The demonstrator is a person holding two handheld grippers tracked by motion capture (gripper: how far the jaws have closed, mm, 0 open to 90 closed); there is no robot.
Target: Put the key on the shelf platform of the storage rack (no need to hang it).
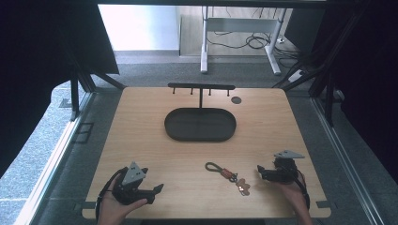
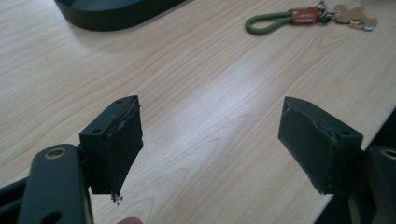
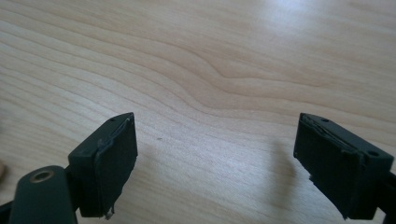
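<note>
While I hold my left gripper (image 1: pixel 158 188) near the table's (image 1: pixel 141 140) front edge, its jaws stand wide apart over bare wood, gripping nothing. My right gripper (image 1: pixel 259 170) (jaws equally spread, also empty) sits just right of the keyring (image 1: pixel 229 176), whose green loop (image 2: pixel 266 22) points left. Farther back lies the dark oval tray (image 1: pixel 200 124), with a hook rack (image 1: pixel 201 87) behind it.

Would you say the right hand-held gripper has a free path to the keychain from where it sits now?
Probably yes. The right hand-held gripper sits just beside the keychain, its jaws wide open, with bare table between them and nothing in the way.
</note>
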